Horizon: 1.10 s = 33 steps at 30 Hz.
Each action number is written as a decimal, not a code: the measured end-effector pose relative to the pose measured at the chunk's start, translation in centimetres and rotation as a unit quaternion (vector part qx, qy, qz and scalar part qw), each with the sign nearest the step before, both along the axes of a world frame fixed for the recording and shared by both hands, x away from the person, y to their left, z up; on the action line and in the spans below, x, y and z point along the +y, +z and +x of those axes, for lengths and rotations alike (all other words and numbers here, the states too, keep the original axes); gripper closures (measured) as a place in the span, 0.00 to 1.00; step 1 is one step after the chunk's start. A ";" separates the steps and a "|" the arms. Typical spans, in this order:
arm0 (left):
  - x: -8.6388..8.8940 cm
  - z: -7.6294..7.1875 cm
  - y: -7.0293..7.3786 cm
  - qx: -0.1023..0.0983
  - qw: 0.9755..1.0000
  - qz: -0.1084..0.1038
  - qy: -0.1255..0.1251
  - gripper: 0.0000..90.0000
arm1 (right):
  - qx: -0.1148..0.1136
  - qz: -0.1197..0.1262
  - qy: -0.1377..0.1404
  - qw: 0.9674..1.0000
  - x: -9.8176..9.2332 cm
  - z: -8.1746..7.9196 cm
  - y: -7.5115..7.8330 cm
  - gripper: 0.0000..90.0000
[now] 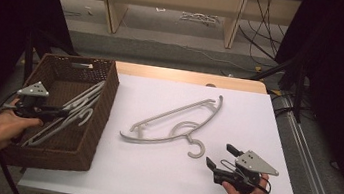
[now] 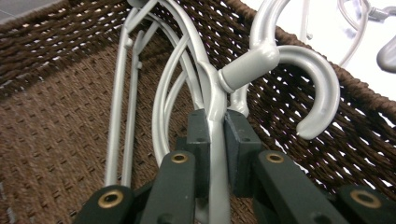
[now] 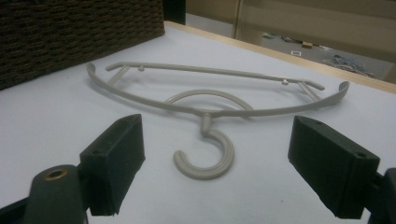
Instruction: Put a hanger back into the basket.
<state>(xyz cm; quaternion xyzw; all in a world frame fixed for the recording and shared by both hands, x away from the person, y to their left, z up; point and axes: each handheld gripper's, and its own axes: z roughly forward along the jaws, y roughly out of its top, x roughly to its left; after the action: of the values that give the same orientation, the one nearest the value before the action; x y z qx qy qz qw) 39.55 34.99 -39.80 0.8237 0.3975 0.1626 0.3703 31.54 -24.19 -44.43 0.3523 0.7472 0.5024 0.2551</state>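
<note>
Left gripper (image 2: 215, 135): jaws clamped on the neck of a grey plastic clothes hanger (image 2: 212, 98) inside the brown woven wicker basket (image 1: 100, 112), at 9 o'clock on the table. Right gripper (image 3: 215, 170): jaws wide, holding nothing, at 5 o'clock. Second grey plastic hanger (image 1: 177, 120): flat on the white tabletop (image 1: 149, 175), centre.

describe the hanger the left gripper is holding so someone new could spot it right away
Start at the brown woven basket on the left edge of the white table. Several grey hangers lie slanted inside it. The held hanger is the one clamped just below its hook in the left gripper, unlike the lone hanger on the table.
</note>
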 end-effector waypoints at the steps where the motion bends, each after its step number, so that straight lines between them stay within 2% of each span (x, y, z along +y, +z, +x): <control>1: 0.0 0.0 0.0 0.004 1.000 0.006 -0.005 0.90 | -0.002 -0.002 0.001 1.000 0.0 0.0 0.0 0.22; 2: -0.2 0.0 -0.3 0.004 1.000 0.006 0.001 0.90 | -0.002 -0.002 0.001 1.000 0.0 0.0 0.0 0.22; 3: 0.0 0.1 -0.2 0.013 1.000 0.022 -0.010 0.91 | 0.006 0.001 0.001 1.000 0.1 -0.1 0.0 0.22; 4: -0.2 0.1 -0.6 0.017 1.000 0.008 -0.004 0.91 | 0.012 -0.005 0.002 1.000 0.0 -0.1 0.1 0.22; 5: -0.2 0.1 -0.7 0.020 1.000 0.009 -0.007 0.90 | 0.007 0.000 0.002 1.000 0.1 -0.1 0.0 0.22; 8: -0.2 0.1 -1.2 0.028 0.999 0.029 -0.012 0.90 | 0.007 0.000 0.003 1.000 0.1 -0.1 0.0 0.22; 9: -0.3 0.1 -1.4 0.031 0.999 0.022 -0.007 0.90 | 0.010 0.002 0.003 1.000 0.1 -0.1 0.1 0.22; 10: -0.3 0.2 -1.6 0.032 0.999 0.020 -0.007 0.90 | 0.007 0.000 0.003 1.000 0.1 -0.1 0.0 0.22; 11: -0.3 0.2 -1.6 0.038 0.999 0.024 -0.008 0.90 | 0.014 -0.007 0.004 1.000 0.0 -0.1 0.1 0.22; 12: -0.5 0.2 -1.8 0.039 0.999 0.014 -0.002 0.90 | 0.013 -0.008 0.004 1.000 0.0 -0.1 0.1 0.22; 13: -0.5 0.3 -1.8 0.043 0.999 0.020 -0.005 0.89 | 0.006 -0.001 0.004 1.000 0.1 -0.1 0.0 0.22; 14: -0.6 0.3 -1.9 0.044 0.999 0.021 -0.001 0.89 | 0.010 0.002 0.003 1.000 0.1 -0.1 0.1 0.22; 15: -0.6 0.3 -2.0 0.045 0.999 0.022 0.001 0.88 | 0.008 0.001 0.004 1.000 0.1 -0.1 0.0 0.22; 16: -0.5 0.3 -1.9 0.046 0.999 0.019 0.001 0.86 | 0.015 -0.007 0.004 1.000 0.0 -0.2 0.1 0.22; 17: -0.4 0.2 -1.9 0.045 0.999 0.012 0.004 0.86 | 0.008 0.005 0.008 1.000 0.2 0.0 -0.1 0.22; 20: -0.1 0.0 -1.4 0.039 0.999 -0.003 0.004 0.86 | 0.008 0.000 0.004 1.000 0.1 -0.1 0.0 0.22; 21: -0.1 -0.1 -1.2 0.034 0.999 -0.010 0.009 0.83 | -0.001 0.002 0.006 1.000 0.2 0.1 -0.1 0.22; 22: -0.1 -0.1 -1.1 0.028 0.999 -0.013 0.017 0.79 | 0.008 0.005 0.007 1.000 0.2 0.0 -0.1 0.22; 23: 0.0 -0.1 -0.9 0.029 0.999 -0.014 0.017 0.76 | 0.008 0.006 0.007 1.000 0.2 0.0 -0.1 0.22; 24: -0.1 -0.2 -0.7 0.022 0.999 -0.019 0.018 0.73 | 0.003 0.005 0.007 1.000 0.2 0.0 -0.1 0.22; 25: -0.1 -0.3 -0.5 0.022 0.999 -0.021 0.016 0.70 | -0.003 -0.004 0.004 1.000 0.1 0.1 0.0 0.22; 26: -0.3 -0.4 -0.3 0.013 0.999 -0.022 0.019 0.68 | -0.005 0.003 0.007 1.000 0.2 0.1 -0.1 0.22; 27: -0.4 -0.5 -0.3 0.009 0.999 -0.023 0.021 0.63 | 0.008 0.005 0.008 1.000 0.2 0.0 -0.1 0.22; 28: -0.5 -0.6 -0.1 0.004 1.000 -0.016 0.019 0.60 | 0.008 0.006 0.008 1.000 0.2 0.0 -0.1 0.22; 29: -0.6 -0.7 0.0 -0.001 1.000 -0.015 0.023 0.57 | -0.006 0.001 0.006 1.000 0.1 0.1 -0.1 0.22; 30: -0.7 -0.7 0.2 -0.001 0.999 -0.022 0.034 0.53 | -0.006 0.002 0.006 1.000 0.1 0.1 -0.1 0.22; 32: -0.9 -0.9 0.8 -0.006 0.997 -0.041 0.058 0.48 | 0.010 0.003 0.006 1.000 0.2 0.0 -0.1 0.22; 33: -0.9 -1.0 1.0 -0.009 0.997 -0.044 0.060 0.45 | 0.009 0.006 0.007 1.000 0.2 0.0 -0.1 0.22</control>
<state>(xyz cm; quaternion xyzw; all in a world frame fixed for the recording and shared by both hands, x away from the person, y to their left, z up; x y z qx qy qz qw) 38.52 34.06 -38.78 0.7794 0.4499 0.1741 0.3997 31.53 -23.98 -44.55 0.3531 0.7487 0.5056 0.2430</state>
